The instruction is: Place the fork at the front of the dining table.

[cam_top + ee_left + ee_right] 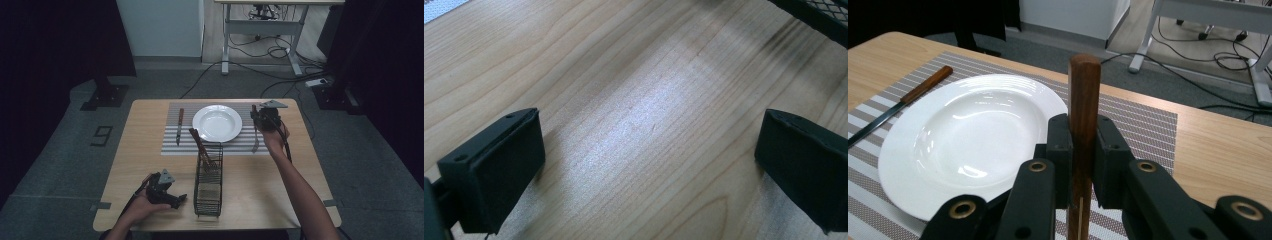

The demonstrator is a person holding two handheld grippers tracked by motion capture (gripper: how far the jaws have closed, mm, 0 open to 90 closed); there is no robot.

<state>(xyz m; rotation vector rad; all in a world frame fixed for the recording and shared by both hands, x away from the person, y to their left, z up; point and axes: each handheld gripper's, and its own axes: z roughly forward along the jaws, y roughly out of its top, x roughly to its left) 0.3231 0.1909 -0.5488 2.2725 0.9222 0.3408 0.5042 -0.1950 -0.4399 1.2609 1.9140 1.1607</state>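
Observation:
My right gripper (265,120) hovers over the right edge of the striped placemat (172,148), just right of the white plate (217,123). It is shut on the wooden handle (1084,85) of a utensil whose metal end (255,145) looks like fork tines and hangs toward the mat. In the right gripper view both pads clamp the handle, with the plate (963,145) behind it to the left. My left gripper (176,199) rests low at the table's front left, beside the wire basket (208,197). Its jaws (649,150) stand wide open over bare wood.
A wooden-handled knife (179,126) lies on the mat left of the plate. Another wooden-handled utensil (201,146) leans in the black wire basket. The wooden table (145,165) ends close to the person; a desk frame and cables (260,35) stand on the floor beyond.

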